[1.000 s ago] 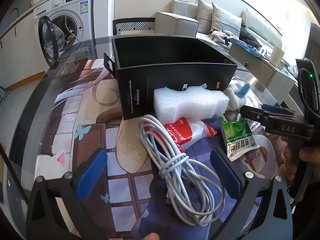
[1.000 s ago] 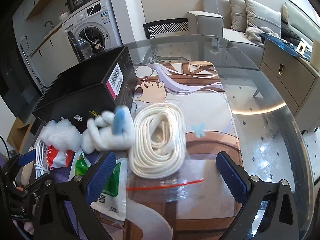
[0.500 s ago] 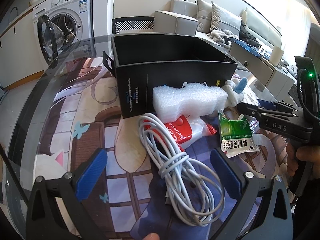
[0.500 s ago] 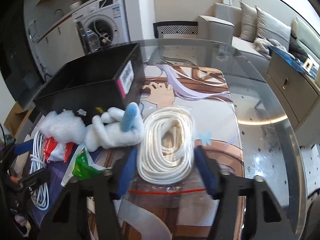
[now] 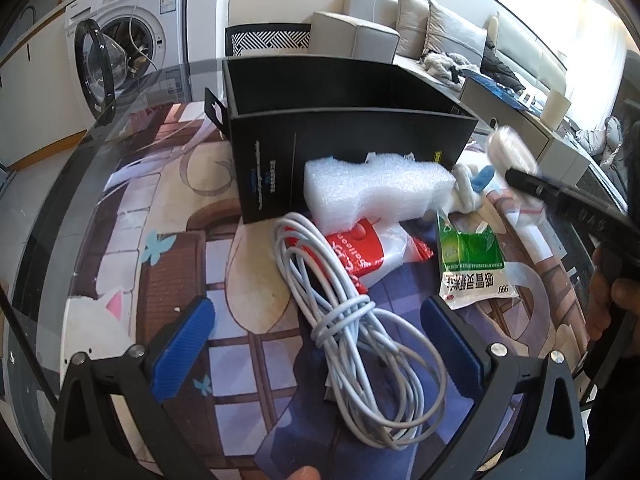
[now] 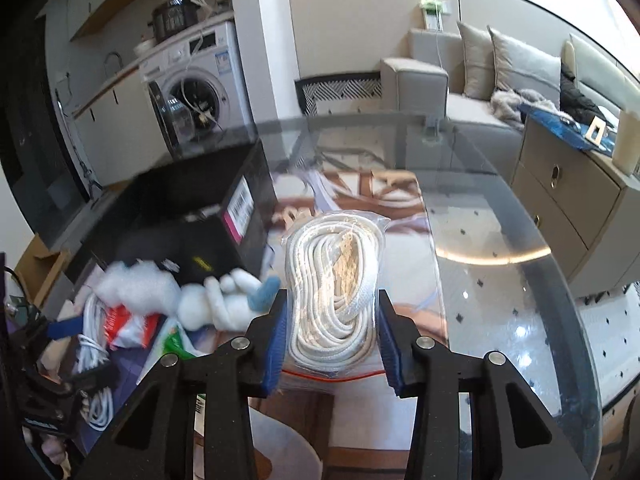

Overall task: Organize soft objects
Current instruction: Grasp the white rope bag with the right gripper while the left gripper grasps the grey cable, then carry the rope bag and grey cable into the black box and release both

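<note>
Soft objects lie scattered on my glass table (image 5: 60, 208), on a printed mat (image 5: 168, 264) in front of the open black box (image 5: 344, 140). Working from the left of my left wrist view: my left gripper (image 5: 316, 344) stands with its blue pads wide apart, touching nothing, and the coiled grey cable (image 5: 360, 320) lies on the mat between and beyond them. Just past the cable sits the red-and-white balloon packet (image 5: 372, 252), partly under the white foam block (image 5: 372, 192), which leans against the front wall of the box. Right of those lies the green sachet (image 5: 472, 268), and behind it the white plush toy (image 5: 468, 188) with a blue part, near the box's right corner. At the far right a hand (image 5: 608, 300) carries my right tool, blurred here.

In the right wrist view, the foam, the plush toy and the packets crowd the left side beside the box. At centre my right gripper (image 6: 332, 332) is clamped on the bagged white rope (image 6: 336, 280): both blue pads press the sides of the clear zip bag, and the bundle stands up tilted between them, its top end clear of the mat. To the right the glass is bare, with a cabinet (image 6: 568, 208) beyond its edge.
</note>
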### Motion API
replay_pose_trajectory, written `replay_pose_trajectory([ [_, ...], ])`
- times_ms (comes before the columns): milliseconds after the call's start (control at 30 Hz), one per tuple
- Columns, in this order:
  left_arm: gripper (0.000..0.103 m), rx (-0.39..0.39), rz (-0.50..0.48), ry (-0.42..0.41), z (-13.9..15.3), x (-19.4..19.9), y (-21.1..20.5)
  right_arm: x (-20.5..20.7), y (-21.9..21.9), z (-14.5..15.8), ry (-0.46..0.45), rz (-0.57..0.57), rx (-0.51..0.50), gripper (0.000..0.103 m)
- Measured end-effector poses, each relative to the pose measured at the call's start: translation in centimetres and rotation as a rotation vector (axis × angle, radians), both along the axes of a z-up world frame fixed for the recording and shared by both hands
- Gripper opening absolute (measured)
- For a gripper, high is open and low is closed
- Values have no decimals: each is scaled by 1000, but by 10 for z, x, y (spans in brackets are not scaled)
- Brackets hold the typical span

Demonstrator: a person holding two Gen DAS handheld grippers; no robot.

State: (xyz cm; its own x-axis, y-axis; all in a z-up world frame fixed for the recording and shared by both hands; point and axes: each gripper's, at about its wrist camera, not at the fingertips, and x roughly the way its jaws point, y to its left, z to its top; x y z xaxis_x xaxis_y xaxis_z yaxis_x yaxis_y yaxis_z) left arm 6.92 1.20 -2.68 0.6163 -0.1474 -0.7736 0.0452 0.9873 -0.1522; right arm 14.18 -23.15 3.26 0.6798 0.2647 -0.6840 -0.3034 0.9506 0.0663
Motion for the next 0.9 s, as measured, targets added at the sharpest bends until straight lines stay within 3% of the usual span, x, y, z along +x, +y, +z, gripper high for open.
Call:
replay_pose_trajectory([
  [167,103,10,-2,0,1,-3,-4,-8,7,12,-48,46,19,41],
  [467,100,-32,12,-26,1,-14,10,-14,13,13,-49,82,30,41],
  [567,87,-20,12,-55,1,-19,13,-15,14,13,-50,88,33,41],
  [733,44,-2,10,-69,4,-21,13,-16,15,14,-54,96,37,41],
  [900,37,-24,4,-73,5,-22,16,-16,17,14,-55,107,37,41],
])
